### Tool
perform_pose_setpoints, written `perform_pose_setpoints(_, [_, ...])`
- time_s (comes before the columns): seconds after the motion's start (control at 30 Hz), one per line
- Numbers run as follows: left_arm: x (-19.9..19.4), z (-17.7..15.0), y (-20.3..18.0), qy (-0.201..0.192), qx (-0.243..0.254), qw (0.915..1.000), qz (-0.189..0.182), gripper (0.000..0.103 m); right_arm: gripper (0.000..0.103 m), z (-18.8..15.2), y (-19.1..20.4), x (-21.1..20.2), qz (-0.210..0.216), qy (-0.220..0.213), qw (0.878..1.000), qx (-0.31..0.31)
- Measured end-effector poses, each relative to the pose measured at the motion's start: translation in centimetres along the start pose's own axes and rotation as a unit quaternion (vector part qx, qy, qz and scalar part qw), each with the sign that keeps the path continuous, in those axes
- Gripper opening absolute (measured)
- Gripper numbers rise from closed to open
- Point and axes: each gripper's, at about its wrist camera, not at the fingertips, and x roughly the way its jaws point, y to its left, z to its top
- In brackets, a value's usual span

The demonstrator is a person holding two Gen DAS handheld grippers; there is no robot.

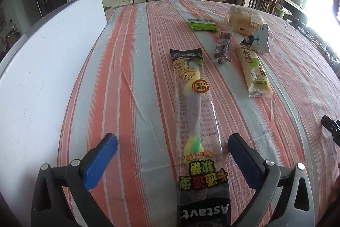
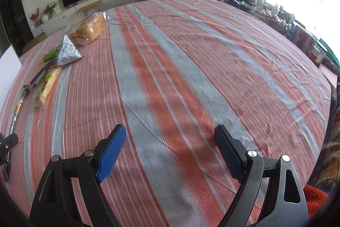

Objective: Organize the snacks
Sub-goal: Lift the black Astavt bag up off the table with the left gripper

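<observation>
Gummy stick: the long gummy candy packet (image 1: 196, 120) lies flat on the striped tablecloth (image 1: 131, 69), running lengthwise straight ahead between the two fingers of the left gripper (image 1: 172, 143); its near end passes under the gripper, so it looks laid down in line with the other snacks, though that is a judgement
Left gripper state: jaws spread wide, pads well clear of the wrapper on both sides; nothing is clamped
Snack row: ahead and to the right of the left gripper lie a dark narrow bar (image 1: 222, 48), a pale yellow cake packet (image 1: 255, 71), a green packet (image 1: 203, 24), a triangular foil pouch (image 1: 258, 40) and a bagged bread loaf (image 1: 244, 19); most lie roughly parallel, which suits sorting side by side
White board: a white panel (image 1: 53, 61) stands off to the gripper's left, apart from the snacks
Left hand pose: tilted steeply down at the cloth, low over the packet's near end
Right gripper: right gripper (image 2: 170, 152) hangs over bare cloth, jaws apart and empty; the snacks sit far off to its left
Right hand pose: angled downward, waiting clear of the row
</observation>
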Motion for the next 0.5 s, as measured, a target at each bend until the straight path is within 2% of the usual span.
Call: perform_pose_setpoints(0.5, [0.09,-0.07,0.56,-0.003,-0.029,0.9993,0.023,0.103,0.088,-0.01,0.01,0.01,0.0,0.0,1.0,0.0])
